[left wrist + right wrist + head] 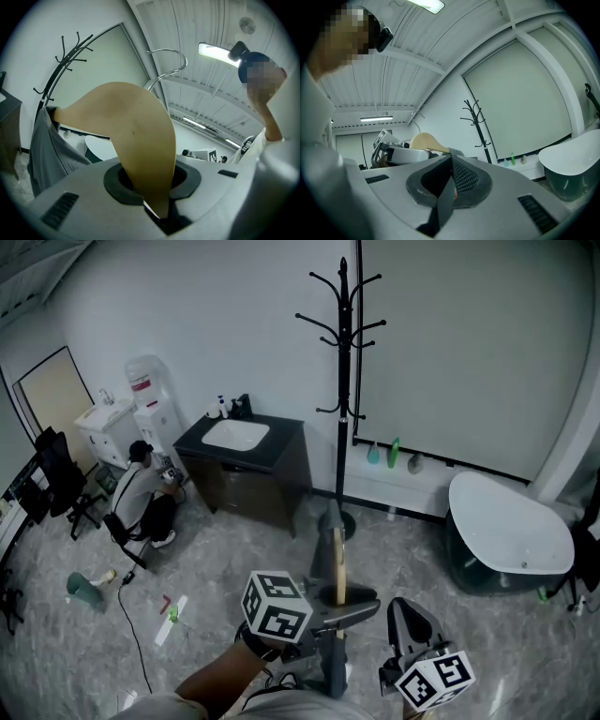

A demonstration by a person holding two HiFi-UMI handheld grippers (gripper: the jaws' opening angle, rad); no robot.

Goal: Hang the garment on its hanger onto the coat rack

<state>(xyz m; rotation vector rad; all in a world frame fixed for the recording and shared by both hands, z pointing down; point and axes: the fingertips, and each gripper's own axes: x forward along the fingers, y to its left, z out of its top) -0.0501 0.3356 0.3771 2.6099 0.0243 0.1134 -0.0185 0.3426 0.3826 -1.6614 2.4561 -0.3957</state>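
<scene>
A black coat rack (344,381) stands on its round base against the far wall, ahead of me. My left gripper (342,610) is shut on the end of a wooden hanger (339,568), which points toward the rack. A grey garment (326,545) hangs from the hanger. In the left gripper view the hanger (136,140) rises from between the pads, its metal hook (168,61) curls above it, and the garment (49,150) droops at the left below the rack (61,65). My right gripper (410,624) sits lower right, shut and empty. Its pads (459,180) meet with nothing between them.
A dark vanity with a white sink (246,460) stands left of the rack. A white bathtub (511,531) is at the right. A person (141,498) sits on the floor at the left beside a water dispenser (150,409). Small bottles (394,454) line the wall ledge.
</scene>
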